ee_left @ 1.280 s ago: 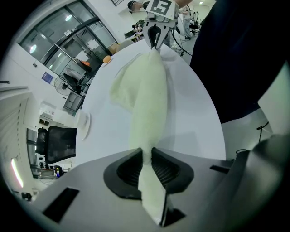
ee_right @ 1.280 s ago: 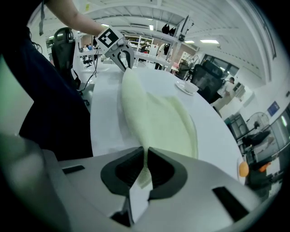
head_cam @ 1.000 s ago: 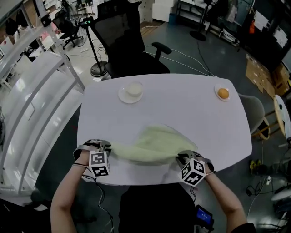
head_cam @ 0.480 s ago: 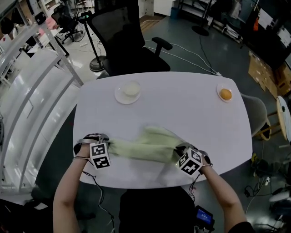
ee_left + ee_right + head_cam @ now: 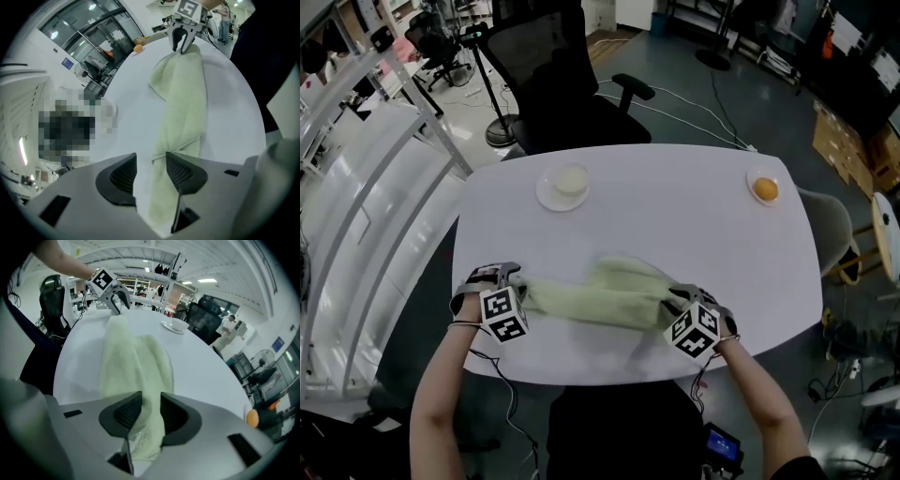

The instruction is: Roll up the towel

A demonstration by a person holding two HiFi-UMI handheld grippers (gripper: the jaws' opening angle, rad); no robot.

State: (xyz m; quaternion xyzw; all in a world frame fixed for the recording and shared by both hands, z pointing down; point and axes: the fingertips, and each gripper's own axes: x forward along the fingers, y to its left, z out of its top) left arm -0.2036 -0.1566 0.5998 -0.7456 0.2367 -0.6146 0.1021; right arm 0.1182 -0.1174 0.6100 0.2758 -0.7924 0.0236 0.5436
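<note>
Towel (image 5: 600, 298), between just-opened jaws (left gripper (image 5: 150, 161), right gripper (image 5: 151, 404))

Towel (image 5: 600, 298) on table (image 5: 675, 225) between left gripper (image 5: 520, 279) and right gripper (image 5: 673, 300), cup (image 5: 571, 180) behind at left, orange (image 5: 765, 189) behind at right

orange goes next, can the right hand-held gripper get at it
Probably: the table between the right hand-held gripper and the orange is bare. Its jaws have just been opening, with the towel between them.
</note>
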